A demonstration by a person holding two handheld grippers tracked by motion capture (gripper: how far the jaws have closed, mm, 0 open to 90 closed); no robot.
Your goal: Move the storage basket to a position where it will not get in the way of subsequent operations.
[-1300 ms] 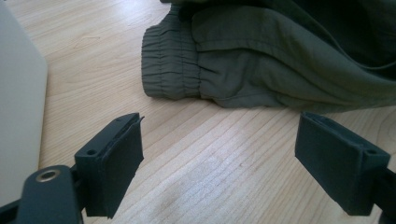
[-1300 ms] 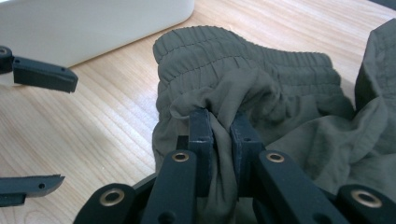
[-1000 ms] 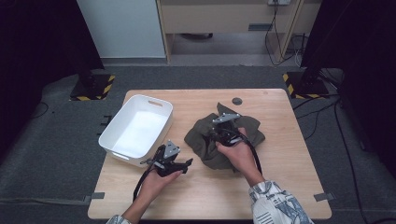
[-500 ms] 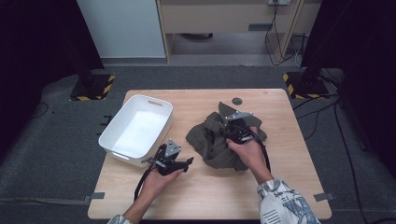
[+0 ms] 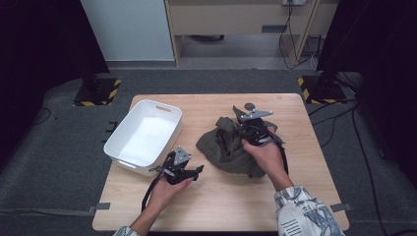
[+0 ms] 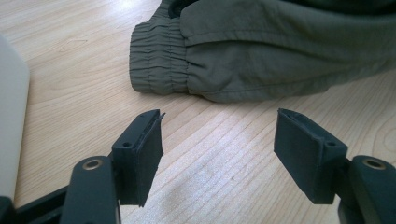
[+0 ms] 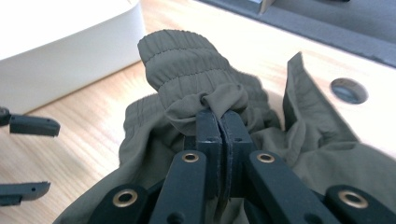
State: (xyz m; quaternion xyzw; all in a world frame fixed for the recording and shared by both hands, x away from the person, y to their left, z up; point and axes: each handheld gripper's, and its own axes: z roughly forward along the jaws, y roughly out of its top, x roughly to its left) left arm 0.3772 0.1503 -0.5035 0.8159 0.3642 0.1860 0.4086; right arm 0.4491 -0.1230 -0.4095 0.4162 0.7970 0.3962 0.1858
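Olive-green garment, crumpled in a heap, is seen on the right half of the wooden table in the high view, to the right of the white bin and apart from it. A fold of the fabric beside an elasticated cuff is pinched by the right gripper; in the right gripper view its jaws are shown pressed together with the bunched cloth caught at their tips, having just been closing on it, and the cuff is raised above the rest of the heap. The right gripper is held by the person's right hand over the top of the garment. The left gripper is held low over the table in the left hand, near the front corner of the bin; its jaws are parted, with bare wood between them, after a slight narrowing. A second elasticated cuff is seen lying flat on the table ahead of the left gripper, not touched by it. A small dark round disc is set in the tabletop just beyond the garment.
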